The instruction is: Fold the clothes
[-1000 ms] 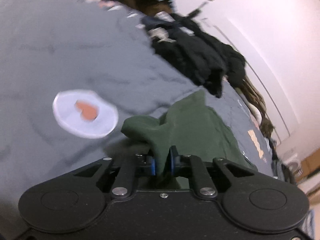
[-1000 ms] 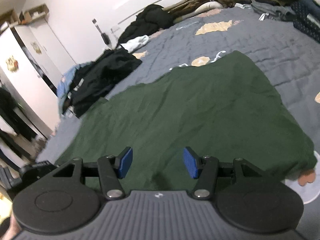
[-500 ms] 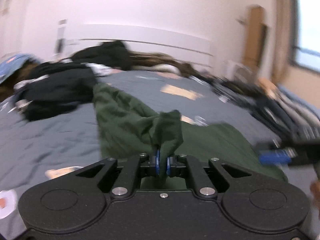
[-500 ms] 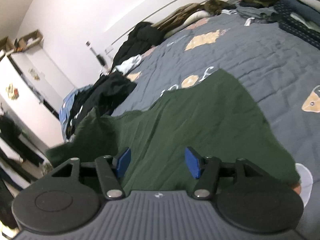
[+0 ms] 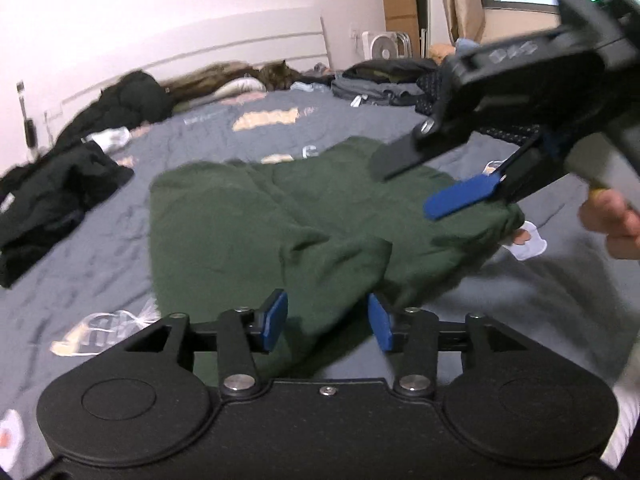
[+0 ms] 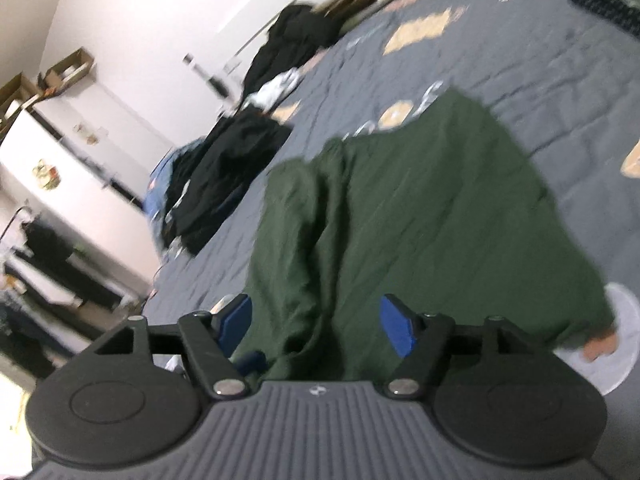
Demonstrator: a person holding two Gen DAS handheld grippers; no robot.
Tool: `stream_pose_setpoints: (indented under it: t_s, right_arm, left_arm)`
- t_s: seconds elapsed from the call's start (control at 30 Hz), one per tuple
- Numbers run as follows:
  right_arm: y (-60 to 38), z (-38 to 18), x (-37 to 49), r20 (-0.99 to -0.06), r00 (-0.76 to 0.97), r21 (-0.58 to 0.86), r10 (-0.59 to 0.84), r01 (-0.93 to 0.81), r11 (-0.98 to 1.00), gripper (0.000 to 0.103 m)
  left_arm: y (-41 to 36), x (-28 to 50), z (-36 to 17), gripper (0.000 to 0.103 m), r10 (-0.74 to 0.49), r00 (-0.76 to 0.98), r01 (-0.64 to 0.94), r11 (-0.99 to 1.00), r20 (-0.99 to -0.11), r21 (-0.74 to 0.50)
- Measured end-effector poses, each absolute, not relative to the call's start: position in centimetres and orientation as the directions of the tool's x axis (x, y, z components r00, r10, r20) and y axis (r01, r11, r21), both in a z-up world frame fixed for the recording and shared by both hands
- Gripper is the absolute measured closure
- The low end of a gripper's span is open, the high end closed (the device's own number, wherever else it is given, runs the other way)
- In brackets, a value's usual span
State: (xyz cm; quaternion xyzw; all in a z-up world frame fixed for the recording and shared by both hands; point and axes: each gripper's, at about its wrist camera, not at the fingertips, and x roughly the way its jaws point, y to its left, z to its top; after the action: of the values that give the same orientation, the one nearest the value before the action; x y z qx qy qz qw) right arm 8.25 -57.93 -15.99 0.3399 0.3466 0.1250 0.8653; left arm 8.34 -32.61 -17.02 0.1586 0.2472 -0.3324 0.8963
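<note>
A dark green garment point(image 5: 288, 216) lies on the grey bedspread point(image 5: 100, 264), with one part laid over onto the rest in loose folds. My left gripper point(image 5: 327, 322) is open just above its near edge, with cloth showing between the blue pads but not clamped. In the left wrist view my right gripper point(image 5: 436, 184) hovers open over the garment's right side, held by a hand point(image 5: 612, 224). In the right wrist view the same garment point(image 6: 400, 220) fills the middle, and the right gripper point(image 6: 316, 326) stands open over its near edge.
Black clothes point(image 5: 48, 196) are heaped on the bed at the left, with more dark clothing point(image 5: 124, 100) by the headboard. Folded clothes point(image 5: 380, 80) are stacked at the far right. A white wardrobe point(image 6: 60, 184) stands beyond the bed's left side.
My left gripper carried a pinched part of the green garment across onto the rest, then opened and let it go. The right gripper stayed open and moved over the garment.
</note>
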Motion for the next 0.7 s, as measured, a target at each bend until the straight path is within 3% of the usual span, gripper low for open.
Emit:
stream_pose_setpoints:
  t_s: [0.4,0.5,0.67,0.7]
  right_arm:
    - [-53.6,-17.5,9.1,-0.584,0.673,0.639,0.454,0.036,0.769,0.030]
    - [-53.0,-18.2,9.5,-0.578,0.676,0.649,0.456,0.043,0.759,0.030]
    - [-52.5,-18.3,9.9,-0.535,0.697,0.685,0.476,0.028,0.728,0.048]
    - [-52.4,-18.3,10.0,-0.541,0.696,0.682,0.472,0.035,0.730,0.062]
  left_arm:
    - [-28.8,9.7,-16.1,0.043,-0.503,0.688,0.515,0.846,-0.523,-0.135]
    - [-28.1,10.0,-15.9,0.041,-0.495,0.696,0.496,0.855,-0.519,-0.152]
    - [-27.1,10.3,-15.7,0.041,-0.482,0.711,0.465,0.868,-0.511,-0.172]
    - [-27.0,10.4,-15.6,0.041,-0.482,0.713,0.460,0.870,-0.509,-0.178]
